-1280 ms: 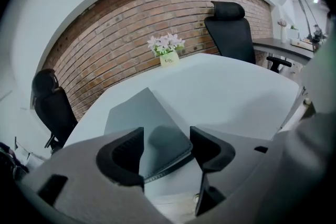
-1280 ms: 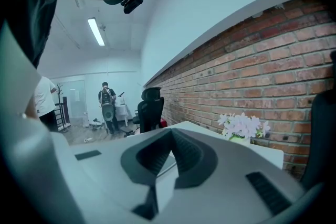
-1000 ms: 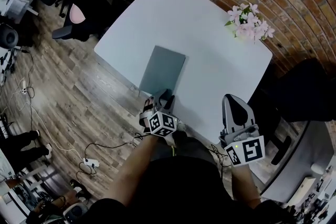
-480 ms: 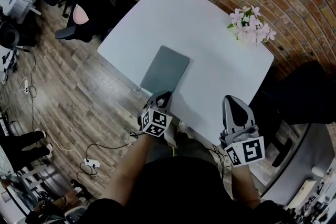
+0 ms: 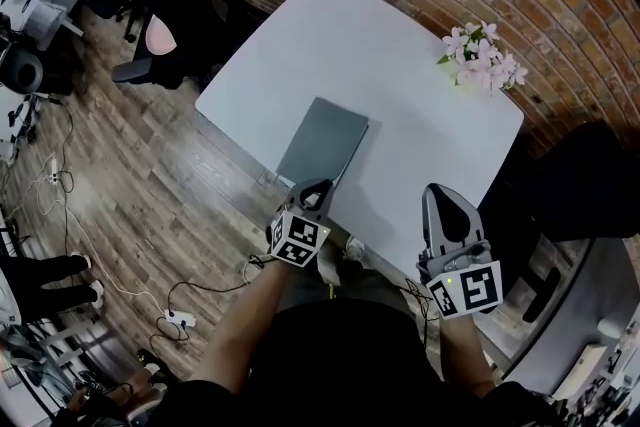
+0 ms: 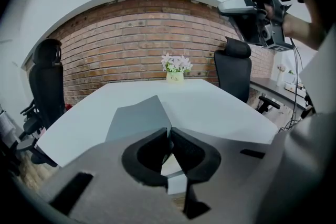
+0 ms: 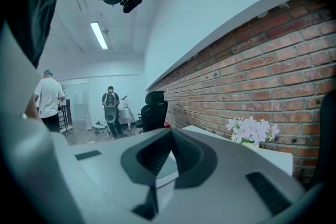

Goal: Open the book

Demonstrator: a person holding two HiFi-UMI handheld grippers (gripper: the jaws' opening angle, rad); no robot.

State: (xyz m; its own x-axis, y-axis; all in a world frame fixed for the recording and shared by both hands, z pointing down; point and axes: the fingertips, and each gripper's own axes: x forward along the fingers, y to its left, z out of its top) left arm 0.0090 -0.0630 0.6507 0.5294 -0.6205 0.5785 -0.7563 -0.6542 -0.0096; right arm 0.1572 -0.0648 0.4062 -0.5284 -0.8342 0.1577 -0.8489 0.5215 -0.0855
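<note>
L gripper (image 5: 317,186) fingers clamp near edge of book (image 5: 326,137), prob. to lift cover. R gripper (image 5: 447,201) right of book; fingers together, empty.

The thin grey book (image 5: 325,141) lies near the white table's (image 5: 400,45) edge, near cover corner lifted.

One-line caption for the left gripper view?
Left hand-held gripper shut on the near corner of the book on a white table, flowers behind.
</note>
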